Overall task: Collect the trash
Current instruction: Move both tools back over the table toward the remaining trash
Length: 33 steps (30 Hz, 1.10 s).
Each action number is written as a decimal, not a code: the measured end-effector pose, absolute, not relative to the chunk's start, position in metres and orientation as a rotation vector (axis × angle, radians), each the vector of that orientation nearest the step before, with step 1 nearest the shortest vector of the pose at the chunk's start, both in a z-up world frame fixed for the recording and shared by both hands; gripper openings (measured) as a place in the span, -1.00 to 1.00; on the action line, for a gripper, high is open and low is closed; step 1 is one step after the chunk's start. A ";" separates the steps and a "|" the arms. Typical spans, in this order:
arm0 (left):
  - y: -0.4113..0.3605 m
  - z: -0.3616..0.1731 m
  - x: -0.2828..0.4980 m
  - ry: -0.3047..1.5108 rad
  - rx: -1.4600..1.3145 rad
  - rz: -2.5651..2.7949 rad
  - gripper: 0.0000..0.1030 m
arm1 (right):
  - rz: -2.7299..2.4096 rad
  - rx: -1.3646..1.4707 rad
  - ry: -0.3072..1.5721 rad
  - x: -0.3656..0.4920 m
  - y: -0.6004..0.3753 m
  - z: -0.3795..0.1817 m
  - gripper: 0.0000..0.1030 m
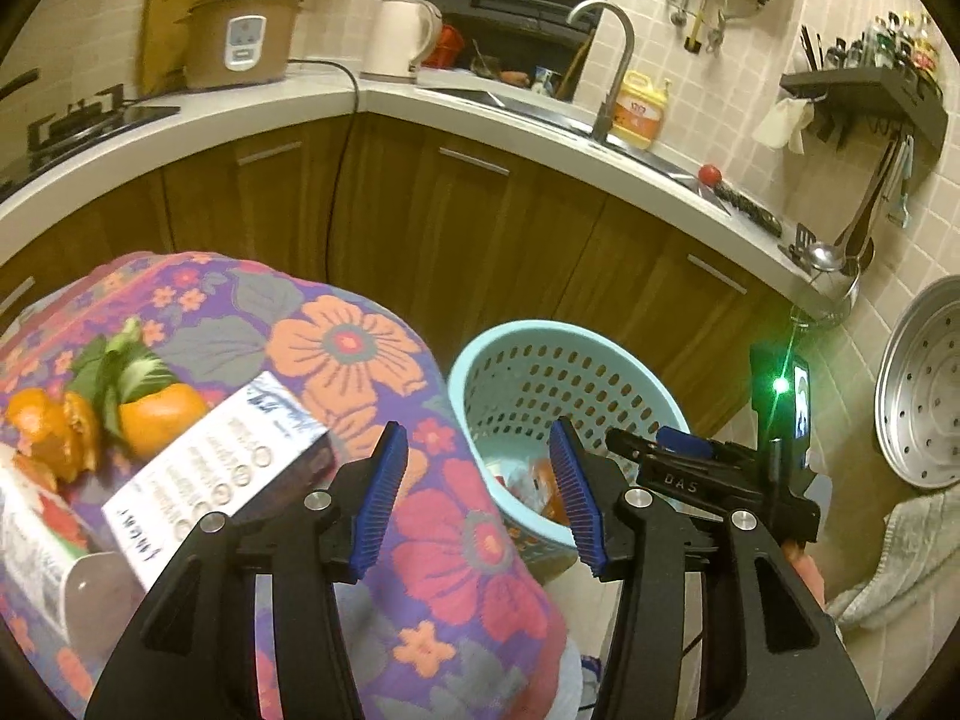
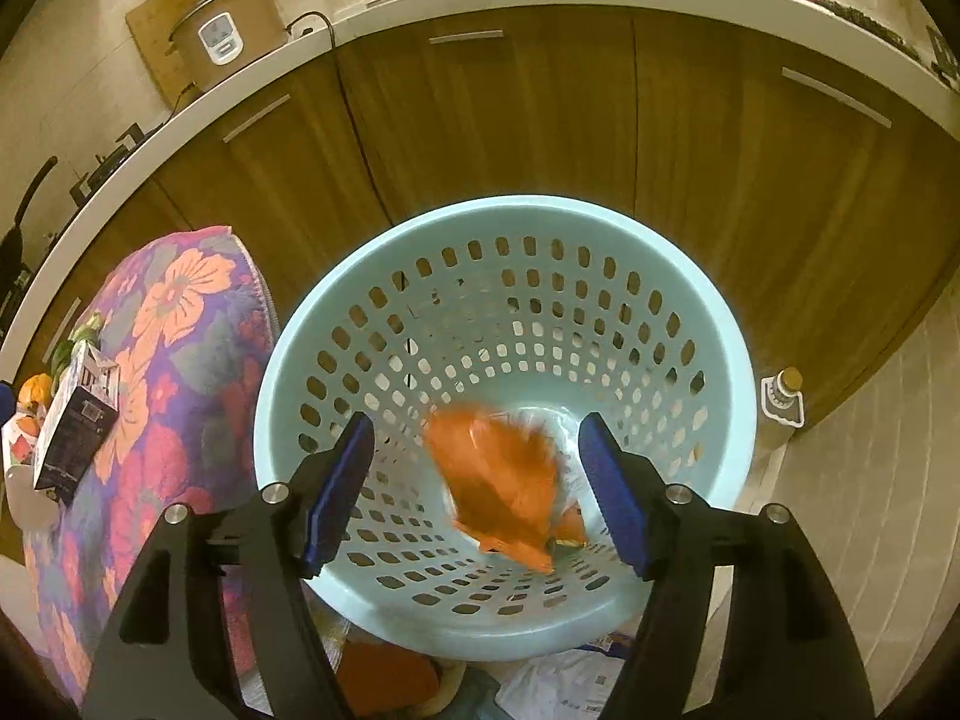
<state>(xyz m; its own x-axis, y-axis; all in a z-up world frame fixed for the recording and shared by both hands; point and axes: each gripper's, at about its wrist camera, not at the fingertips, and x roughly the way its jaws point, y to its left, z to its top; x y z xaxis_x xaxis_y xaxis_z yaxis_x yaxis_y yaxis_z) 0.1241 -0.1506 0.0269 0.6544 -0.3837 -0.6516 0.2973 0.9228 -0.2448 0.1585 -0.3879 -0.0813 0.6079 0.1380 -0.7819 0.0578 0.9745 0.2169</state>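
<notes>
A light blue perforated basket [image 2: 288, 372] stands on the floor beside a table under a floral cloth [image 1: 360, 348]. My right gripper [image 2: 475, 420] hangs open over the basket. A blurred orange wrapper [image 2: 504, 480] shows below it inside the basket, clear of both pads. My left gripper [image 1: 477, 438] is open and empty above the table's edge, with the basket [image 1: 480, 360] just beyond it. On the cloth lie a white printed box [image 1: 228, 468], a tangerine with leaves [image 1: 159, 420] and orange peel [image 1: 54, 432]. The right gripper [image 1: 678, 444] also appears over the basket's rim.
Wooden cabinets under a white counter [image 1: 420, 108] curve behind the basket, with a rice cooker [image 1: 243, 36], a kettle [image 1: 399, 36] and a sink tap [image 1: 618, 60]. A small bottle [image 2: 783, 396] stands on the floor to the right. Papers [image 2: 558, 684] lie by the basket's base.
</notes>
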 end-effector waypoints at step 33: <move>0.057 0.003 0.088 0.825 -0.531 0.259 0.57 | 0.607 0.012 0.827 0.179 -0.155 -0.027 0.42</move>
<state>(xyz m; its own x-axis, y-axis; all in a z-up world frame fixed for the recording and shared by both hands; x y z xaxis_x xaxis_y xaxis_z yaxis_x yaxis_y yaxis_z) 0.0880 0.0567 0.0033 0.6573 0.0157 -0.7535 -0.4173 0.8401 -0.3465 0.1792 -0.1550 -0.0267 0.5187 0.5106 -0.6858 -0.5015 0.8313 0.2396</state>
